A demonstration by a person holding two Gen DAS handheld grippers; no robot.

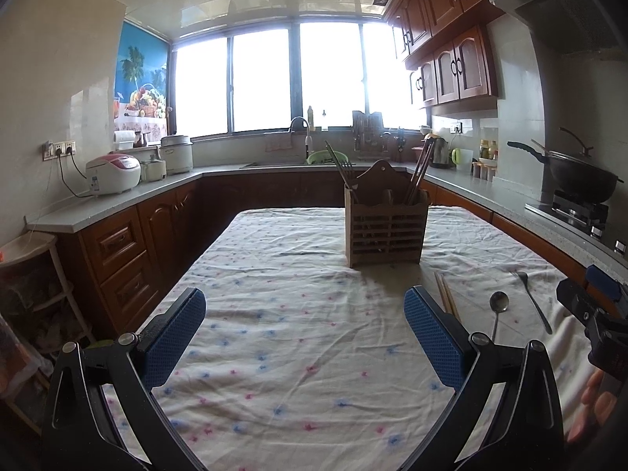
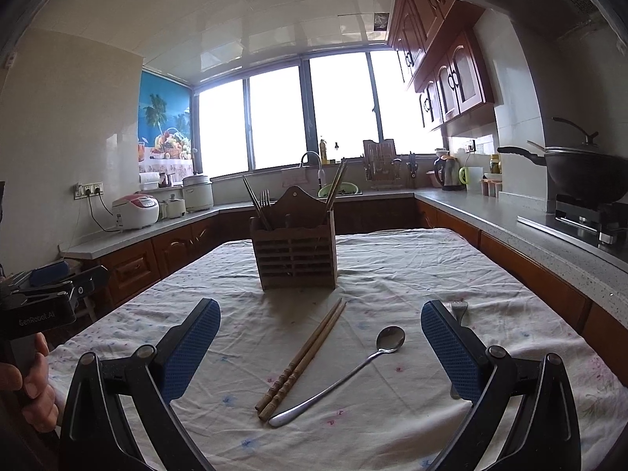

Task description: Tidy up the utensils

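On the floral white tablecloth [image 2: 392, 274] lie one pair of brown wooden chopsticks [image 2: 302, 357], one steel spoon [image 2: 353, 369] and one steel fork [image 1: 532, 300], all in front of the slatted wooden utensil holder [image 2: 294, 255]. The left gripper [image 1: 304, 337] and the right gripper [image 2: 320, 347] both hover with jaws spread apart, holding nothing.

A slatted wooden utensil holder [image 2: 294, 251] stands upright on the floral tablecloth [image 2: 392, 267], toward the far half of the table. Chopsticks [image 2: 336, 184] lean out of its right compartment, and more chopsticks with a metal fork [image 2: 265, 200] rise from its left one. In front of it a pair of bamboo chopsticks [image 2: 302, 357] lies flat, side by side and touching, angled from near-left to far-right. Just right of them lies a steel spoon [image 2: 345, 373], bowl up and pointing away. A second fork [image 1: 532, 300] lies farther right.
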